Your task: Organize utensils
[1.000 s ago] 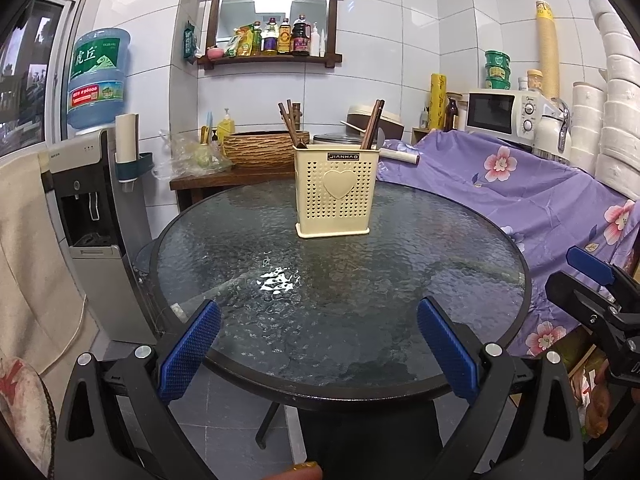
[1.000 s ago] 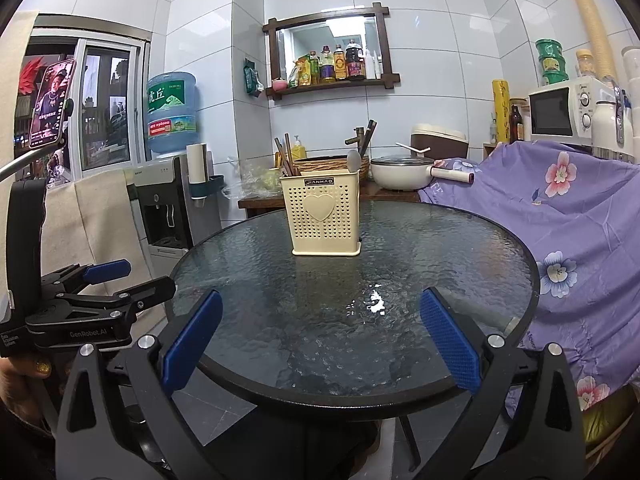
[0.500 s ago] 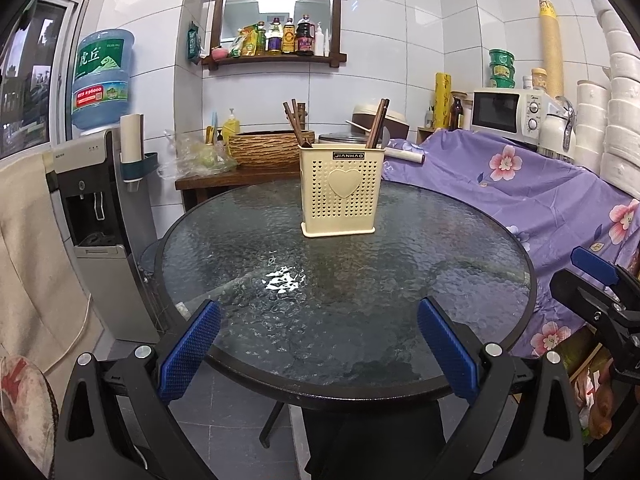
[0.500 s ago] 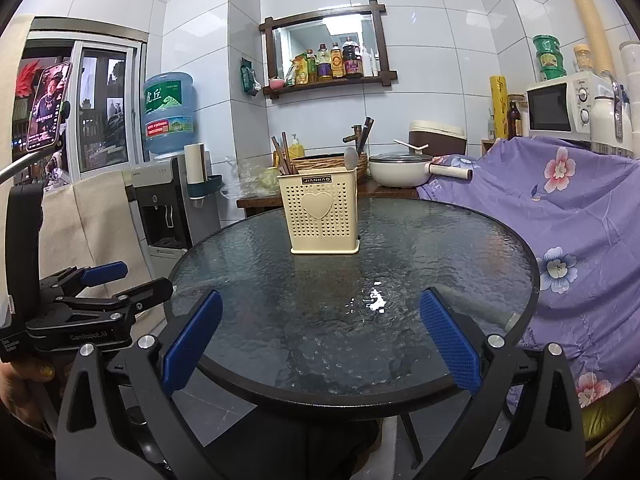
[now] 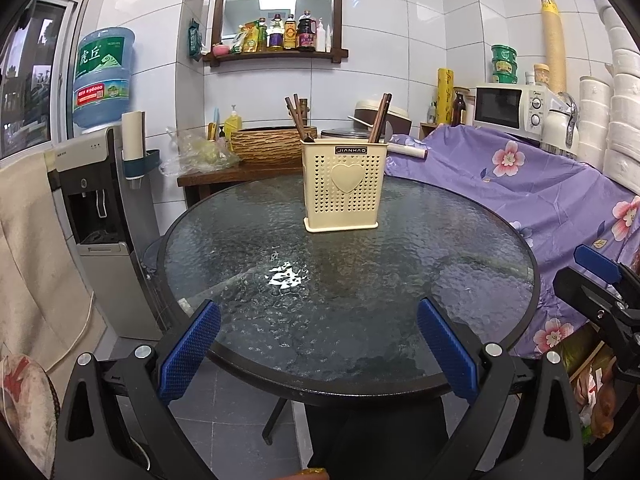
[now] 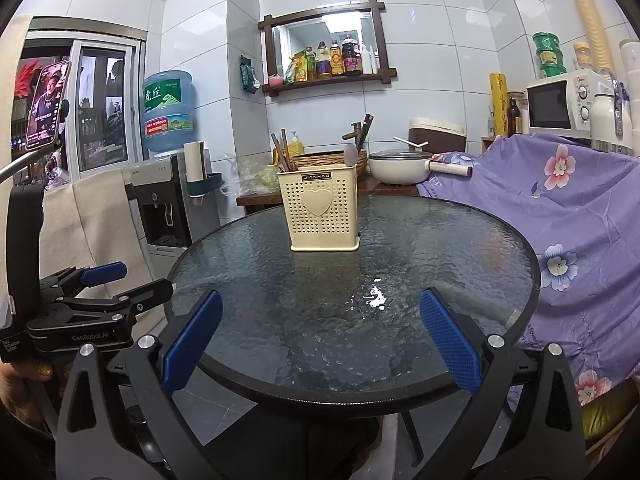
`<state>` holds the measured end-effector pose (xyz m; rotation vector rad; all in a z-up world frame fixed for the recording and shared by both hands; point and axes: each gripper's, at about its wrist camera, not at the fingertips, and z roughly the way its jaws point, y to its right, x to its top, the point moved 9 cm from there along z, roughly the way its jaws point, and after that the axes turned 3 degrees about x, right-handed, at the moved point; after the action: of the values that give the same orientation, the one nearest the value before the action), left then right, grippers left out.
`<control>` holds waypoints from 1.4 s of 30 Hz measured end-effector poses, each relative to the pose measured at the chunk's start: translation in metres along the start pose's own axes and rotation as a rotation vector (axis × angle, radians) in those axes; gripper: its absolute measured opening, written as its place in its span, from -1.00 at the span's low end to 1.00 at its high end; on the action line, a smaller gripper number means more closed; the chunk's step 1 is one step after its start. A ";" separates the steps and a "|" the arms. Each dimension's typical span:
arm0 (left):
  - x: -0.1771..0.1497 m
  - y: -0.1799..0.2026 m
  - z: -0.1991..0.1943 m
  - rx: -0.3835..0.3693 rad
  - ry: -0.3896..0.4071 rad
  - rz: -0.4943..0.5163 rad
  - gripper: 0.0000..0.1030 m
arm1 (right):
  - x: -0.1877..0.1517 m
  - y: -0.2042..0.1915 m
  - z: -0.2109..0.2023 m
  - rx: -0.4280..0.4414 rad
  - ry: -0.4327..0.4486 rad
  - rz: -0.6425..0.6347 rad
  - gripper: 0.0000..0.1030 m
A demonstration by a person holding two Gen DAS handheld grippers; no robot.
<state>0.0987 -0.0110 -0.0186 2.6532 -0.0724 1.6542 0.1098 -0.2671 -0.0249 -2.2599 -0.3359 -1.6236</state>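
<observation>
Where chopsticks [image 5: 296, 118] stand, JIANHAO holder [image 5: 344, 190].

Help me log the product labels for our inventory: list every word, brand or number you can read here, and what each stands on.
"JIANHAO": black plate on the cream utensil holder.
"虎丘": label of the blue water bottle.
"GenRobot.AI": body of the left gripper.
Too small or blurred to read: shelf bottles, green tubs, microwave dials, phone screen, the bottle's red band.
</observation>
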 end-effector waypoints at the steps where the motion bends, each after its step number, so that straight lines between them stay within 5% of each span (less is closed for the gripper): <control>1: 0.000 0.000 0.000 -0.001 0.001 0.000 0.88 | 0.000 0.000 0.000 0.000 -0.001 0.000 0.89; 42: -0.006 0.000 0.001 -0.013 0.002 -0.007 0.88 | -0.005 -0.003 0.003 0.001 -0.016 0.003 0.89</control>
<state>0.0974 -0.0114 -0.0243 2.6393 -0.0734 1.6485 0.1101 -0.2629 -0.0300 -2.2726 -0.3370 -1.6045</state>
